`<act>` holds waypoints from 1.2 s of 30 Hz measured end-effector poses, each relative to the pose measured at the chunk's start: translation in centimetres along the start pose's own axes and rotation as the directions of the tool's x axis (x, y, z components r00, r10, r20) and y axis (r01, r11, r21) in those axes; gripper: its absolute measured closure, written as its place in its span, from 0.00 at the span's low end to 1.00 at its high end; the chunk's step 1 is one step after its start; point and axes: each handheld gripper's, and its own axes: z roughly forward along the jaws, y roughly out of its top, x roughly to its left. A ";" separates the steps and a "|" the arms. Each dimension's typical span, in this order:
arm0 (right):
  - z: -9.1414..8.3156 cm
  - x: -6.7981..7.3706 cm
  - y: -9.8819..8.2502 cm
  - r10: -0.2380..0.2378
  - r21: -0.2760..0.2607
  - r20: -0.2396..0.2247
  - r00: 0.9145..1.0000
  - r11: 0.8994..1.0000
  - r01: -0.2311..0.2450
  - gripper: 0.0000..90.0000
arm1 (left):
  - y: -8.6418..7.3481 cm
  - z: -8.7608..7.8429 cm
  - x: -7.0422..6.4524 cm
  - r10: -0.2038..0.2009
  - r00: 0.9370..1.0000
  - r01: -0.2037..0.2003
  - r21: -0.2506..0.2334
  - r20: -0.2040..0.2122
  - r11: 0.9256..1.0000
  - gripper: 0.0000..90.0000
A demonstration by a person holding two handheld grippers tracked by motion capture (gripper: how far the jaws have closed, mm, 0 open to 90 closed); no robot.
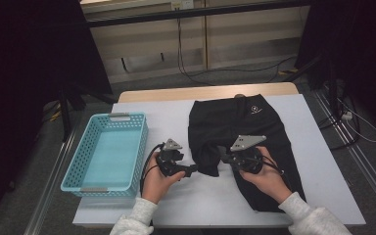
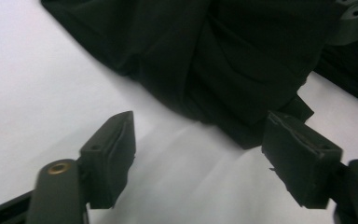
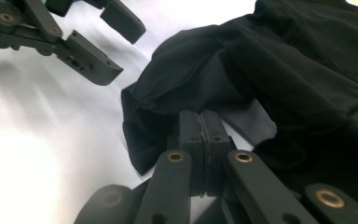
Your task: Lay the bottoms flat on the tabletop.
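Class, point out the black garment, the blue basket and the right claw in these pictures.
black garment [image 1: 254,122]: high view, flat upper panel.
blue basket [image 1: 89,149]: high view, left wall.
right claw [image 3: 204,128]: right gripper view, between its closed tips.

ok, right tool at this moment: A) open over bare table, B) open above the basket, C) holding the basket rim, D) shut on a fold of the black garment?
D: in the right gripper view the right tool has its jaws pressed together with a fold of the black garment pinched at their tips, well away from the basket.

No readable text anywhere; the black garment [image 1: 235,127] bears only a small white round logo [image 1: 255,109].
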 end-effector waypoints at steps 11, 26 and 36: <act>-1.5 -1.0 -1.0 0.030 -0.007 0.037 0.999 1.000 -0.029 1.00 | 0.3 1.6 -0.2 -0.003 1.000 0.003 0.025 0.005 1.000 0.46; -1.2 -0.4 -1.5 -0.004 0.031 0.030 1.000 1.000 0.003 1.00 | 0.8 1.2 0.7 -0.037 0.999 0.036 -0.010 -0.033 0.999 0.59; -1.1 -0.2 -1.6 -0.029 0.029 0.019 0.999 0.999 0.028 1.00 | 1.1 1.7 1.2 -0.044 0.999 0.043 -0.022 -0.029 0.999 0.66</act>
